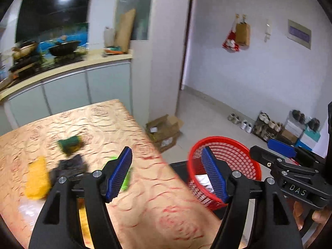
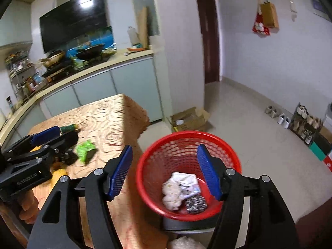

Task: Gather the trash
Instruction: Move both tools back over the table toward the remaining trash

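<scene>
Trash is sitting in the red basket; more bits, maybe wrappers, are lying on the tabletop. Both grippers, left and right, are hanging with jaws spread, empty. Rushing back could be knocking the basket.

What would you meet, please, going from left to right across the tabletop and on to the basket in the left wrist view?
Yellow packet → black wrapper → bright green wrapper → red basket.

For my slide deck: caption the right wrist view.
Open right gripper above a red basket holding crumpled paper trash; green wrapper lies on the table.
</scene>
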Action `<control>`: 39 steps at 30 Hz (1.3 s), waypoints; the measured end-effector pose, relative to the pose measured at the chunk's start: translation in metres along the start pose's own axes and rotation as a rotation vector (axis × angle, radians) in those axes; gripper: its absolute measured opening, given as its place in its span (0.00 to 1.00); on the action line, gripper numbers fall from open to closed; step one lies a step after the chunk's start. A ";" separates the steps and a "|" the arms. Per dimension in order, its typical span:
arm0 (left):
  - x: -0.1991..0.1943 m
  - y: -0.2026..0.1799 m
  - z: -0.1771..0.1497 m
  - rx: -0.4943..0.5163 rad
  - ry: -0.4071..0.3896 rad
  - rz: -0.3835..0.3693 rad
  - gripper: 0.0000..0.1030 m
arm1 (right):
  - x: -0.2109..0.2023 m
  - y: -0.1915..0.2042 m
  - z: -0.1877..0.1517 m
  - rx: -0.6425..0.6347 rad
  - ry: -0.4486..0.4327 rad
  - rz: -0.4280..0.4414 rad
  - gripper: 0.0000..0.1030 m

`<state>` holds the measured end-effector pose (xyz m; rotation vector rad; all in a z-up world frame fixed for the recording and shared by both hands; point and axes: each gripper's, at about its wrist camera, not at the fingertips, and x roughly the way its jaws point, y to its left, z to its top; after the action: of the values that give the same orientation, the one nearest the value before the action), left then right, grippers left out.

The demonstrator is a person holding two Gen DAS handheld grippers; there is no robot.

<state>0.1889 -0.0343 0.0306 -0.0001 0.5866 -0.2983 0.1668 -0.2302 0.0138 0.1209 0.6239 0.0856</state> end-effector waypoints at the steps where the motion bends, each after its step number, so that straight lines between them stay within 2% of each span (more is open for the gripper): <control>1: -0.007 0.007 -0.002 -0.009 -0.007 0.017 0.66 | -0.001 0.006 0.000 -0.005 -0.001 0.010 0.63; 4: -0.029 0.034 -0.007 -0.044 -0.026 0.071 0.68 | -0.003 0.023 -0.001 -0.018 -0.006 0.038 0.67; 13: -0.080 0.107 -0.030 -0.129 -0.046 0.244 0.73 | -0.012 0.071 -0.005 -0.075 -0.007 0.114 0.68; 18: -0.092 0.130 -0.046 -0.169 -0.039 0.283 0.78 | -0.018 0.090 -0.008 -0.105 -0.003 0.135 0.68; 23: -0.088 0.135 -0.059 -0.172 -0.011 0.285 0.79 | -0.021 0.097 -0.010 -0.114 -0.002 0.140 0.68; 31: -0.051 0.136 -0.063 -0.151 0.062 0.256 0.82 | -0.017 0.097 -0.011 -0.114 0.011 0.134 0.68; 36: -0.026 0.147 -0.068 -0.151 0.113 0.298 0.82 | -0.012 0.095 -0.012 -0.111 0.022 0.127 0.68; 39: -0.018 0.156 -0.074 -0.173 0.151 0.297 0.82 | -0.007 0.094 -0.011 -0.107 0.029 0.124 0.68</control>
<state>0.1775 0.1267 -0.0341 -0.0578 0.7509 0.0420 0.1503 -0.1372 0.0222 0.0548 0.6389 0.2410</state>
